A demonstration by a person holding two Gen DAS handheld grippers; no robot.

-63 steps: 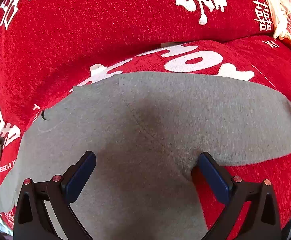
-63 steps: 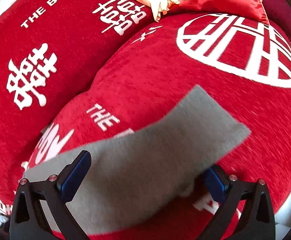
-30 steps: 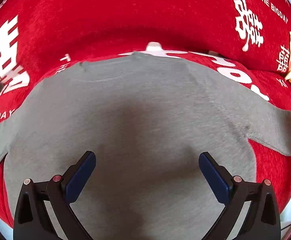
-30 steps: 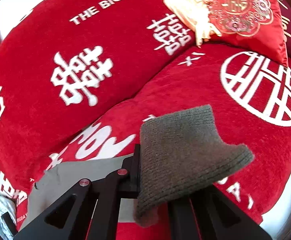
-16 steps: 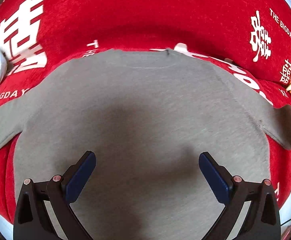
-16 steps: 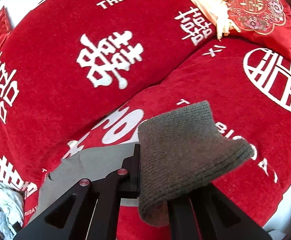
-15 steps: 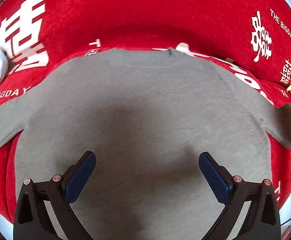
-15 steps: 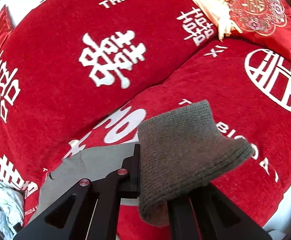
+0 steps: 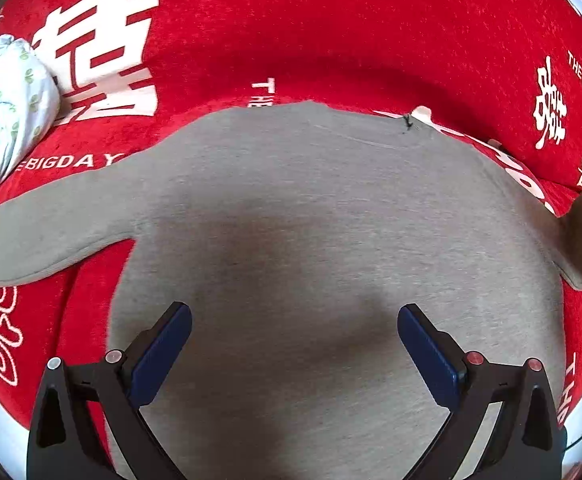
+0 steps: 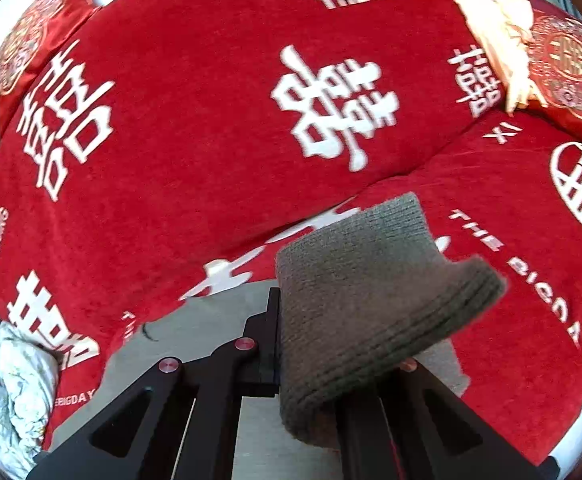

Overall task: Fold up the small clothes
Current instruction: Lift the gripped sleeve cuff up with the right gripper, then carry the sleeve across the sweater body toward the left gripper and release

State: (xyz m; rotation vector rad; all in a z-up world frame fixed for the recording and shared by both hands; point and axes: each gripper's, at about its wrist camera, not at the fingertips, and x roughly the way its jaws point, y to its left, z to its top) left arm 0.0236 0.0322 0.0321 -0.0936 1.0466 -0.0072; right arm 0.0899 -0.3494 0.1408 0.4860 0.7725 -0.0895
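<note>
- The right gripper (image 10: 291, 344) is clamped on the ribbed sleeve cuff (image 10: 371, 292) of the grey sweater (image 9: 331, 240); the cuff stands lifted in the centre of the right wrist frame, drooping over the closed jaws.
- The left gripper (image 9: 291, 344) has its jaws wide apart at the bottom of the left wrist frame, over the sweater's body and gripping nothing.
- The sweater lies flat across the middle of that frame on the red sofa cover (image 9: 331, 20), its other sleeve (image 9: 43, 224) stretching to the left edge.
- Risk: the cuff is held only by its thick edge, so it may slip free if the sleeve is pulled hard across.
- Risk: with the body unpinned, dragging the sleeve could likely shift or wrinkle the whole garment on the plush cover.
- A pale crumpled cloth (image 9: 7, 108) sits at the upper left.
</note>
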